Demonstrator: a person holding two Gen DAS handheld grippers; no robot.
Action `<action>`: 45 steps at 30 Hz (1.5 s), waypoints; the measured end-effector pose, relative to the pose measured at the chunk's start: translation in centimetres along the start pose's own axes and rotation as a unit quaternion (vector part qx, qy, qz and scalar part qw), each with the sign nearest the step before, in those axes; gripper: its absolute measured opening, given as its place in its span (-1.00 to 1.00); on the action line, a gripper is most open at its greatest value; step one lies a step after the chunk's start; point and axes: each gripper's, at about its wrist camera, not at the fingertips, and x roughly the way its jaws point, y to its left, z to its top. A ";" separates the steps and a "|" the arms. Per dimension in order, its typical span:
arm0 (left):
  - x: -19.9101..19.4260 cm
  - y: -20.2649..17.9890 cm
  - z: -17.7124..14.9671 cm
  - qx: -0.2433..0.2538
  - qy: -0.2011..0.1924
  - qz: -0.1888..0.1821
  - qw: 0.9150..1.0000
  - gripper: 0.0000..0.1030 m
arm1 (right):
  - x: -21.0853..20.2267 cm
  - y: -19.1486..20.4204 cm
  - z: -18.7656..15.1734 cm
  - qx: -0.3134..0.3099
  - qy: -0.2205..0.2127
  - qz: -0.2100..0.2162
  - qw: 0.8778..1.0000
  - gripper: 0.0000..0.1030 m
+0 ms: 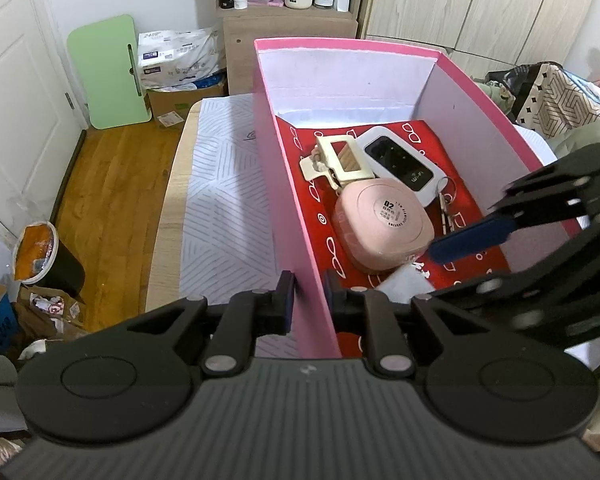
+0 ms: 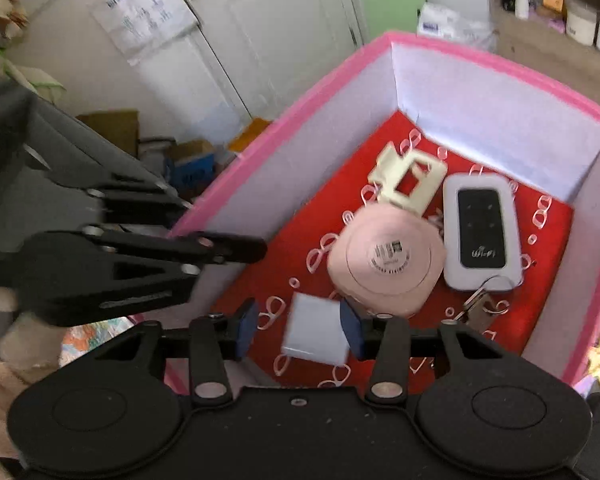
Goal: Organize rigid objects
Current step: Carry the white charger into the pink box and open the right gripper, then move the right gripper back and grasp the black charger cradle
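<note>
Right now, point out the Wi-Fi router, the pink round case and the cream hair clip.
Wi-Fi router (image 2: 480, 232): right wrist view, black screen panel.
Pink round case (image 2: 386, 260): right wrist view, lid label.
Cream hair clip (image 1: 342, 160): left wrist view, frame.

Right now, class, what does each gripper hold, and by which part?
The left gripper is clamped on the near side wall of the pink box. The right gripper holds nothing: the small white packet sits loose between its open jaws.
</note>
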 end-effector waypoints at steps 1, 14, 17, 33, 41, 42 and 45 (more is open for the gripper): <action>0.0 -0.1 0.0 0.001 0.000 0.001 1.000 -0.73 | -1.0 0.0 -0.2 0.002 -0.013 0.008 1.000 0.00; 0.1 -0.9 0.1 0.015 0.006 0.020 1.000 -0.73 | -11.1 -2.5 -5.9 0.039 -0.105 -0.047 0.993 0.03; 0.1 -1.1 0.1 0.019 0.008 0.026 0.999 -0.73 | -12.5 -3.6 -7.7 0.054 -0.109 -0.064 0.991 0.03; 0.1 -2.7 0.1 0.045 0.014 0.069 0.997 -0.73 | -11.9 -9.0 -14.1 0.111 -0.140 -0.156 0.971 0.12; 0.1 -2.7 0.2 0.040 0.015 0.067 0.997 -0.73 | -11.6 -10.6 -15.8 0.093 -0.147 -0.200 0.964 0.28; 0.1 -2.6 0.2 0.039 0.015 0.065 0.997 -0.73 | -11.4 -10.6 -15.9 0.088 -0.146 -0.204 0.964 0.29; 0.0 -2.5 0.1 0.037 0.014 0.062 0.997 -0.73 | -10.6 -10.8 -16.3 0.078 -0.146 -0.209 0.964 0.47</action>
